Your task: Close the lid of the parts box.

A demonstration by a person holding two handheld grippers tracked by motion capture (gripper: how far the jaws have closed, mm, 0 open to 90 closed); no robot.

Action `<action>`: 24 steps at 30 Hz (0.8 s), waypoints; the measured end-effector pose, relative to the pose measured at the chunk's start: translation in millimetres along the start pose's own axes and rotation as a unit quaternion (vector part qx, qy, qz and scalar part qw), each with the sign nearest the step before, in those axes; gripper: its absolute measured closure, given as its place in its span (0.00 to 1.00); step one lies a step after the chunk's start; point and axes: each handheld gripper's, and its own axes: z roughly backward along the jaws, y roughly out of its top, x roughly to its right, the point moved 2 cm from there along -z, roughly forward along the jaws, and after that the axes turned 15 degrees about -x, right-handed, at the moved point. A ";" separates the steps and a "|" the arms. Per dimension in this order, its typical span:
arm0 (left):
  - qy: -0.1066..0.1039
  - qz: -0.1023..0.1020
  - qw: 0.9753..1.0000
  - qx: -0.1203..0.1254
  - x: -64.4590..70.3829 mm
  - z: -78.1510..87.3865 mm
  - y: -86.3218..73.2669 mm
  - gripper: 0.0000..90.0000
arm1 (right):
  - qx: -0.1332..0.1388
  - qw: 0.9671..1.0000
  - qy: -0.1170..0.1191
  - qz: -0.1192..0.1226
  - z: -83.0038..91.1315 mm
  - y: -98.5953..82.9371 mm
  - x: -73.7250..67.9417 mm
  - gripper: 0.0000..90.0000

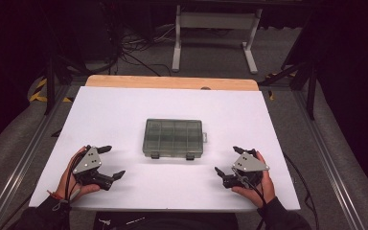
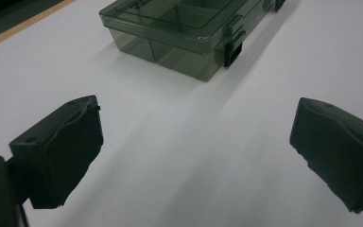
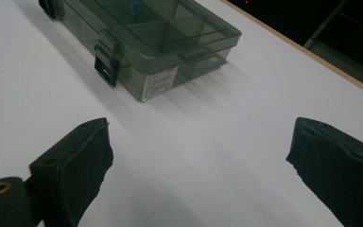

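A smoky transparent compartment box (image 1: 174,138) with its lid down lies in the middle of the white table (image 1: 124,110), two dark latches on its near side. My left gripper (image 1: 113,162) rests near the front left, held by a hand, jaws wide apart with nothing between them. My right gripper (image 1: 229,160) rests at the front right, also open and empty. In the left gripper view the box (image 2: 184,28) lies ahead beyond the gripper (image 2: 196,156). In the right gripper view the box (image 3: 142,33) shows a white label and a small blue item inside, ahead of the gripper (image 3: 198,165).
A wooden strip (image 1: 172,82) runs along the table's far edge. Beyond it stand a white frame's legs (image 1: 177,43) and cables on the floor. Metal rails (image 1: 24,153) flank the table on both sides.
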 end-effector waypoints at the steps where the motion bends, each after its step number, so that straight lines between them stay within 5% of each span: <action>1: -0.001 0.001 1.000 0.002 0.1 -0.2 0.1 0.04 | 0.001 1.000 0.002 0.000 0.2 0.6 -0.6 0.08; 24: -0.003 -0.010 1.000 -0.012 -0.5 -10.0 5.6 0.05 | 0.004 1.000 -0.001 -0.003 0.9 0.3 -0.9 0.08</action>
